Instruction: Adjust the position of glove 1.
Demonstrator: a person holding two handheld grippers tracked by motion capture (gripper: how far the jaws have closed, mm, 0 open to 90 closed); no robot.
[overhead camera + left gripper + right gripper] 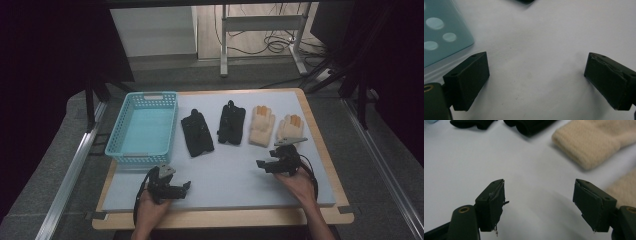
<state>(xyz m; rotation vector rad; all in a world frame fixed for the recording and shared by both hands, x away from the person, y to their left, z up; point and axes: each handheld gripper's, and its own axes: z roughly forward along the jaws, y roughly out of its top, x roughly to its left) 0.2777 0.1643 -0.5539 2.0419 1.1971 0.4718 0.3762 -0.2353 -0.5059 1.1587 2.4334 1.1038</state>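
We hold one tool in each hand, and both forearms come in from the near edge. Our left tool (186, 186) lies low and points to the right – its jaws stand wide apart with nothing between them. Our right tool (260, 164) points to the left – its jaws are also apart and hold nothing.
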